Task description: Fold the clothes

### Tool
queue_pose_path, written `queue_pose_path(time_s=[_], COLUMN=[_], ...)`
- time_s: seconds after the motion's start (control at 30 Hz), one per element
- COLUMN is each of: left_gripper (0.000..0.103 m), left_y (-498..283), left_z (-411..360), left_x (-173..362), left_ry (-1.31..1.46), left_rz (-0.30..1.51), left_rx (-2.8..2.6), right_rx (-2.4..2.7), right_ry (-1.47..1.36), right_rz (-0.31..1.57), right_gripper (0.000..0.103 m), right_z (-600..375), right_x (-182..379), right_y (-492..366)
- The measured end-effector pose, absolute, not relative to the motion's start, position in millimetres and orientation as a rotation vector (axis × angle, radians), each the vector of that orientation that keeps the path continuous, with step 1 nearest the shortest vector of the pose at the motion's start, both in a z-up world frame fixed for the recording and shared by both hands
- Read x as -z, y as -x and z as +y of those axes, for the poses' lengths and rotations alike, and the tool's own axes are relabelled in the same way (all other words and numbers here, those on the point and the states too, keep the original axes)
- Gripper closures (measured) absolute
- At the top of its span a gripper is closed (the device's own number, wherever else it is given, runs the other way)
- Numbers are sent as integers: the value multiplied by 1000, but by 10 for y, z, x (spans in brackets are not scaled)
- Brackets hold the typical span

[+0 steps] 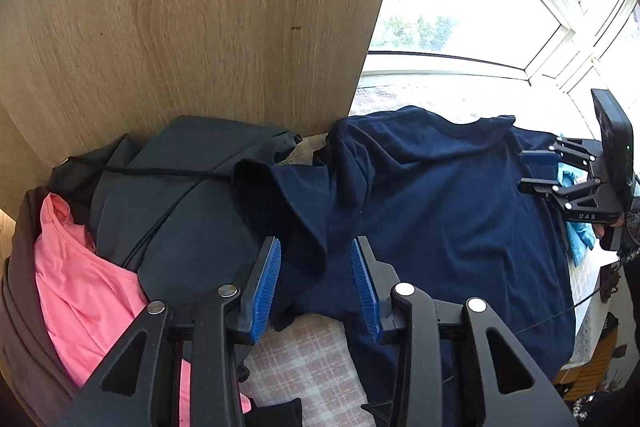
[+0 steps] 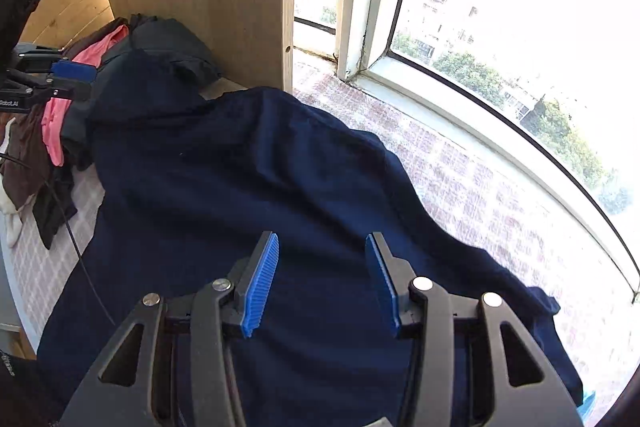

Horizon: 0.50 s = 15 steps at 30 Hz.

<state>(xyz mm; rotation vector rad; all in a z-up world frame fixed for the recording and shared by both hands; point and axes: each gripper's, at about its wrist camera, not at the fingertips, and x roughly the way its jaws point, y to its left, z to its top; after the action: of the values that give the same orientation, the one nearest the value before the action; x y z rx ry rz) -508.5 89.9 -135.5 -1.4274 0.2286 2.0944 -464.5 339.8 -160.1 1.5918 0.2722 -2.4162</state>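
Note:
A navy blue T-shirt (image 1: 440,203) lies spread on the checked cloth of the table; it fills the right wrist view (image 2: 248,195) too. My left gripper (image 1: 316,247) is open, with its blue pads either side of a raised fold of the shirt's sleeve (image 1: 280,195). My right gripper (image 2: 322,243) is open and empty just above the shirt's body. It shows at the right edge of the left wrist view (image 1: 538,169), and the left gripper shows at the left edge of the right wrist view (image 2: 86,79).
A pile of clothes sits at the left: a dark grey garment (image 1: 192,187), a pink one (image 1: 80,279) and a brown one (image 1: 20,307). A wooden panel (image 1: 200,19) stands behind them. A window (image 2: 500,27) runs along the far side. A light blue cloth (image 1: 580,239) lies past the shirt.

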Motion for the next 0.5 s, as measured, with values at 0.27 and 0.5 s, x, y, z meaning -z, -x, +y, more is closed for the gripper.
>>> queue_pose_path(time_s=[0.27, 0.5], left_gripper=[68, 61], left_y=[5522, 5627], left_z=[1052, 1273], left_x=[1683, 1795], left_ry=[1549, 1578], left_rz=[222, 289], left_rx=[-2082, -2044], right_rx=[2300, 2218], right_ry=[-1587, -1541], right_rz=[375, 359], right_gripper=[58, 61], right_z=[3547, 3560], right_x=[2068, 2216], right_y=[5565, 5628])
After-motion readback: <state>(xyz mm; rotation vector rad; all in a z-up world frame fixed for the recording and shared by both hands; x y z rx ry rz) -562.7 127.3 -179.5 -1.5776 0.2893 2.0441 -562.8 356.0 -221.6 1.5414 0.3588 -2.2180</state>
